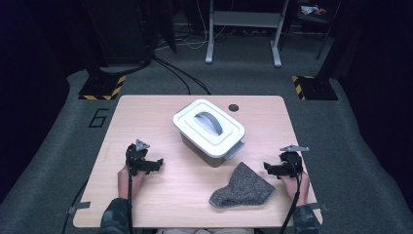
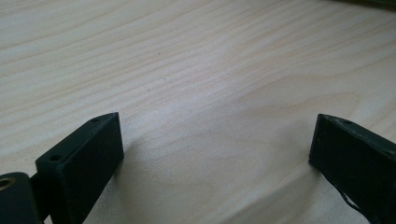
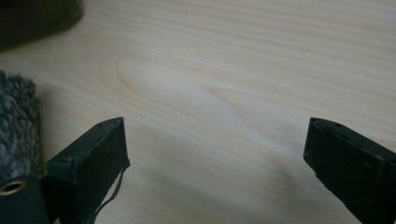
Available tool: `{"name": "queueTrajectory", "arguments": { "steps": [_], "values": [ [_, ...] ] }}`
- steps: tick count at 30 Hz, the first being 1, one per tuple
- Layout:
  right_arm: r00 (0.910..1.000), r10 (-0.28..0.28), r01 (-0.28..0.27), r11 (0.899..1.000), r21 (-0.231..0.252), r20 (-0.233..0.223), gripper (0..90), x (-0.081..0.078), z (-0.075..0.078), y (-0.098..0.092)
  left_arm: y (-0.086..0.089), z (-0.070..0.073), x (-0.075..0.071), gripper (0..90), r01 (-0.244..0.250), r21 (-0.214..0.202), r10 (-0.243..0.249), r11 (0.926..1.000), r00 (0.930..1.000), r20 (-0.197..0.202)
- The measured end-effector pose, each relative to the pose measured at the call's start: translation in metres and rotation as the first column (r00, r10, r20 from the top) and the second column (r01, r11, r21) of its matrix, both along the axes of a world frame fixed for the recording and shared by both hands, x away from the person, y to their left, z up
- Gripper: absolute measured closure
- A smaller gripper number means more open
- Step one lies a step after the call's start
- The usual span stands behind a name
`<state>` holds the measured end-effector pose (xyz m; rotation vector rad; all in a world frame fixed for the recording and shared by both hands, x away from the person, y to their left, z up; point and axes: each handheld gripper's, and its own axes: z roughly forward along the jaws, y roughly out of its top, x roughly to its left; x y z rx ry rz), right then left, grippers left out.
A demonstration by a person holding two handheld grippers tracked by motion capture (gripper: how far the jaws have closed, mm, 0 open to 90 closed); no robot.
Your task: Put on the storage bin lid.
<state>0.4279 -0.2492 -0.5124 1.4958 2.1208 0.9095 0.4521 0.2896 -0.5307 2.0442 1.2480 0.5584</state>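
A white lidded box (image 1: 208,127) with a grey arched handle stands at the middle of the wooden table (image 1: 146,112). A grey fuzzy cloth (image 1: 242,187) lies crumpled in front of it, toward the near edge. My left gripper (image 1: 156,164) rests low on the table left of the box, its jaws open over bare wood (image 2: 217,119). My right gripper (image 1: 268,168) sits just right of the cloth, also open, with nothing between its jaws (image 3: 215,121). In the right gripper view the cloth's edge (image 3: 16,121) lies beside the left jaw, apart from it.
A dark round hole (image 1: 234,107) marks the tabletop behind the box. Beyond the table stand a white frame (image 1: 243,29) and two black bases with yellow-striped edges (image 1: 100,87) on grey carpet. A dark blurred shape (image 3: 32,16) shows at the upper left of the right gripper view.
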Motion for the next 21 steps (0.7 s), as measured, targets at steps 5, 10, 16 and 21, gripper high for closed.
{"name": "queueTrajectory", "arguments": {
  "steps": [5,10,16,21],
  "values": [
    [0.9998,-0.019,0.019,1.0,-0.016,0.006,4.3,-0.009,-0.011,-0.006,0.0,0.0,0.0,2.5,0.0,0.0,0.0,1.0,1.0,0.0],
    [0.9985,-0.029,0.03,0.999,-0.031,0.046,3.8,-0.018,-0.016,-0.011,0.0,0.0,0.0,2.5,0.0,0.0,0.0,1.0,1.0,0.0],
    [0.9983,-0.03,0.032,0.999,-0.034,0.05,3.7,-0.02,-0.016,-0.012,0.0,0.0,0.0,2.5,-0.001,0.0,0.001,1.0,1.0,0.0],
    [0.9983,-0.028,0.03,0.999,-0.035,0.051,3.6,-0.02,-0.017,-0.012,0.0,0.0,0.0,2.5,-0.001,0.0,0.001,1.0,1.0,0.0]
  ]
}}
